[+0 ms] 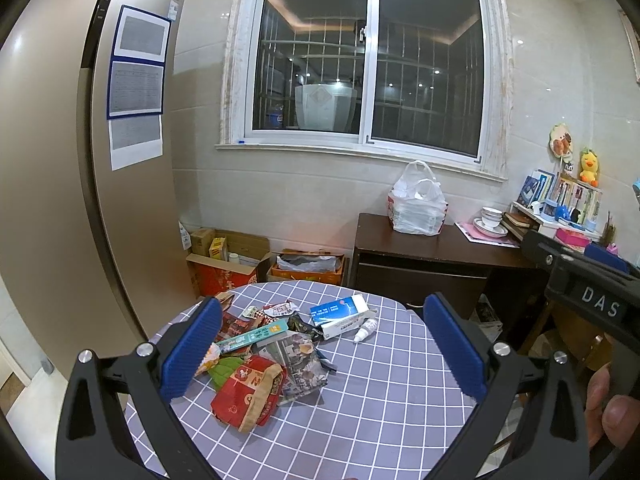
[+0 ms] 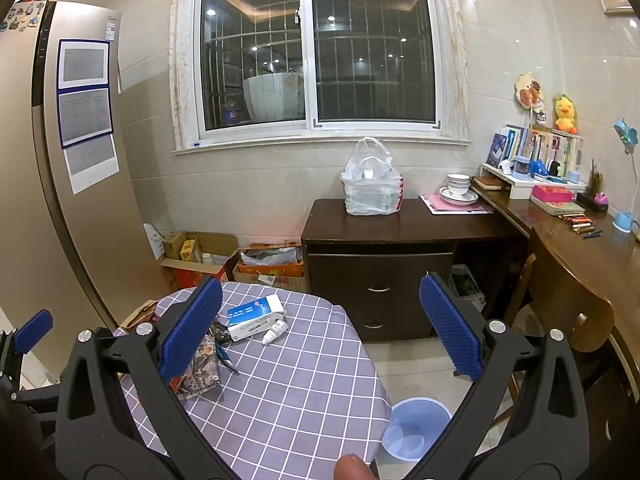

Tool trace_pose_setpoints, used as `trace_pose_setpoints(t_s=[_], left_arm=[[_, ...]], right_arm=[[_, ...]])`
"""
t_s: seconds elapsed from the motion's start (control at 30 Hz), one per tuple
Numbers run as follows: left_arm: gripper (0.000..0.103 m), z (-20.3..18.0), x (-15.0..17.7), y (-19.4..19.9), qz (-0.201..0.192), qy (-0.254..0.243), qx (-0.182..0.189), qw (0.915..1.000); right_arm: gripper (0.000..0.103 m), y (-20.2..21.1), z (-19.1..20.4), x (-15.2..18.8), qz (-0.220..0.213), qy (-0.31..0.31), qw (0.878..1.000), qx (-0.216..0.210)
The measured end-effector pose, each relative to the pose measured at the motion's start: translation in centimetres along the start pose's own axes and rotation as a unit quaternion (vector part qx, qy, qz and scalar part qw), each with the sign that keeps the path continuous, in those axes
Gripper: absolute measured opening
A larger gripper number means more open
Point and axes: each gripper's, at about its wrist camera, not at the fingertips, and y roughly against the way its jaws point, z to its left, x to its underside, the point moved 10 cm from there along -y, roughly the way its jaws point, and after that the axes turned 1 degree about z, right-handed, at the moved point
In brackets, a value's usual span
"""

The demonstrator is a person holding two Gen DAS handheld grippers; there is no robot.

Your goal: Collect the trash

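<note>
A pile of trash lies on the round table with the grey checked cloth (image 1: 380, 392): a red snack wrapper (image 1: 246, 394), a crumpled printed wrapper (image 1: 298, 362), a teal strip pack (image 1: 254, 334), a blue-and-white box (image 1: 340, 314) and a small white dropper bottle (image 1: 366, 330). My left gripper (image 1: 324, 346) is open and empty above the pile. My right gripper (image 2: 320, 324) is open and empty above the table's right side; the box (image 2: 256, 316) and the bottle (image 2: 276, 330) lie ahead of it. A light blue bin (image 2: 414, 428) stands on the floor to the table's right.
A tall fridge (image 1: 60, 184) stands at left. Cardboard boxes (image 1: 228, 260) sit on the floor beyond the table. A dark cabinet (image 2: 380, 264) carries a white plastic bag (image 2: 370, 184). A wooden desk (image 2: 580, 240) and a chair (image 2: 560, 304) stand at right.
</note>
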Motion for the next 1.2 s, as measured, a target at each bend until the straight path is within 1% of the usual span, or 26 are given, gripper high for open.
trace_pose_setpoints(t_s=[0.37,0.67,0.77,0.93,1.03,1.2], left_arm=[[0.099,0.1,-0.1,-0.1,0.002,0.001,-0.002,1.0],[0.099,1.4,0.8,-1.0,0.013,0.01,-0.014,0.9998],[0.099,2.4,1.8,-1.7,0.023,0.015,-0.02,0.9994],[0.099,4.8,4.9,-3.3,0.052,0.021,-0.033,0.9979],[0.099,6.6,7.3,-4.4,0.076,0.023,-0.044,0.9959],[0.099,9.5,11.1,-6.4,0.118,0.026,-0.062,0.9908]], right_arm=[[0.097,-0.1,-0.1,0.2,0.002,0.0,1.0,-0.001],[0.097,-1.8,0.5,1.0,0.017,0.006,1.0,-0.005],[0.097,-2.9,0.7,1.7,0.03,0.011,0.999,-0.005],[0.097,-5.7,1.1,3.7,0.065,0.016,0.998,-0.005],[0.097,-7.8,1.6,5.6,0.089,0.028,0.996,-0.005],[0.097,-11.4,2.9,9.6,0.145,0.041,0.988,-0.019]])
